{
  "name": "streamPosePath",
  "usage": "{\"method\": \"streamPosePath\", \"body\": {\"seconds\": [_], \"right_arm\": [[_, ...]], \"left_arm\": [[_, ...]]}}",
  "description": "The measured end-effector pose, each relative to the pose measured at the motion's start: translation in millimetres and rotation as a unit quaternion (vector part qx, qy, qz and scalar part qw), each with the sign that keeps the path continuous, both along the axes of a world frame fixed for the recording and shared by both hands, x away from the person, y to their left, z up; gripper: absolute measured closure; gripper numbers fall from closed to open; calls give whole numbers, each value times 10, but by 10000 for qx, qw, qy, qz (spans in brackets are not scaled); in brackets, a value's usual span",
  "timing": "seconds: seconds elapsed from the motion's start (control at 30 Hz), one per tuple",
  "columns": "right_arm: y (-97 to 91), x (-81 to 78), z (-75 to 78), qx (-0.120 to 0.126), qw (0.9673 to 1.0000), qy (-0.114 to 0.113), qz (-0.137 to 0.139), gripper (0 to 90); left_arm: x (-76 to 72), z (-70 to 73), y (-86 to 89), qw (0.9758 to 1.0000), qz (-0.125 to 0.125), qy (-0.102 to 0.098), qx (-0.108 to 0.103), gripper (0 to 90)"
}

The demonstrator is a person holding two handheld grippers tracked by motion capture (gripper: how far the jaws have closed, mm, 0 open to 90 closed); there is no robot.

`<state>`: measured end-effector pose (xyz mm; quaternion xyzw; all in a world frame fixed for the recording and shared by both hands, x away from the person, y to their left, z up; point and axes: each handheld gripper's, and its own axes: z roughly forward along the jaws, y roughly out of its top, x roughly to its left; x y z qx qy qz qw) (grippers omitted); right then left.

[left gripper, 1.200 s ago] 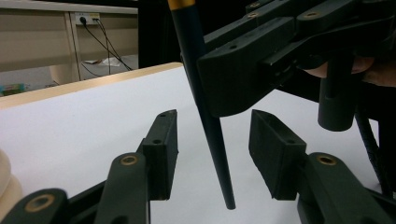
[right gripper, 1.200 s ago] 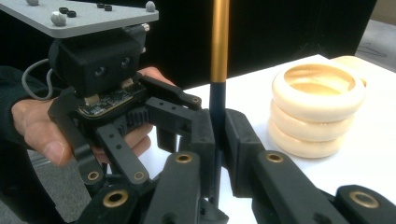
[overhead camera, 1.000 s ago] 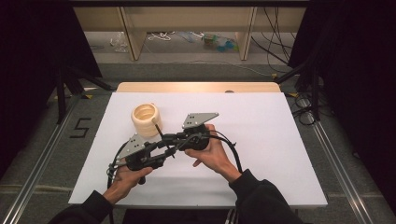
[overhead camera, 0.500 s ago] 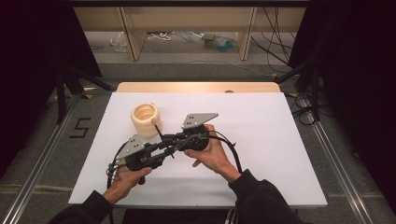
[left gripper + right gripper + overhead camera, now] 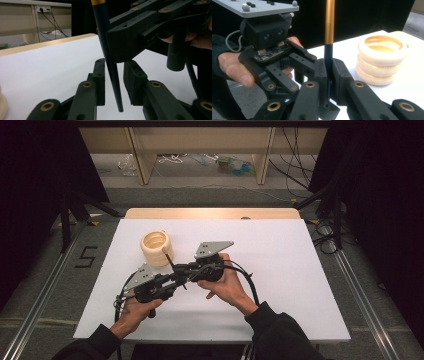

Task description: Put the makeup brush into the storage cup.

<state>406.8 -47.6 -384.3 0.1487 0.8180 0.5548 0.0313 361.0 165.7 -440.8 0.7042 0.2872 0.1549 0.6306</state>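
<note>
Two grippers meet on one stick [image 5: 329, 30] mid-table.
Right gripper [image 5: 327, 72] clamps it; left gripper [image 5: 113, 82], just closing, straddles its tip untouched. Rings [image 5: 156, 247] stand toward the far-left corner.

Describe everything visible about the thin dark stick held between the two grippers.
The stick is a slim, tapering rod, dark blue-black along its lower part with a gold section higher up, pointed at the bottom. It looks like a paintbrush handle or similar; its other end is out of frame. It stands roughly upright above the white table. The right gripper is clamped on its dark part. Its tip hangs between the left gripper pads, which have just been closing but do not yet touch it.
</note>
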Motion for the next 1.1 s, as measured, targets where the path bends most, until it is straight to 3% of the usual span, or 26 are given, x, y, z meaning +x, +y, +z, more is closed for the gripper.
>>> {"method": "streamPosePath", "body": {"seconds": [0.3, 0.53, 0.67, 0.73, 0.83, 1.1], "right_arm": [[0, -4, 4, 24, 10000, -11, 2, 834], [-3, -8, 8, 16, 10000, -37, 5, 835], [-5, -11, 12, 23, 10000, -38, 6, 835], [-7, -15, 16, 43, 10000, -74, 3, 833], [-13, -21, 30, 28, 9999, -111, -44, 826], [-85, -74, 160, 115, 9995, -177, -246, 640]], "left_arm": [[6, 2, 6, 10000, -65, -14, 8, 766], [-3, -4, 13, 9995, -37, 264, -167, 804], [3, -3, 22, 9992, -62, 317, -240, 818], [12, -15, 37, 9980, -34, 474, -407, 834], [14, -8, 45, 9988, -47, 370, -322, 836], [24, 4, 85, 9989, 41, 382, -278, 836]]}}
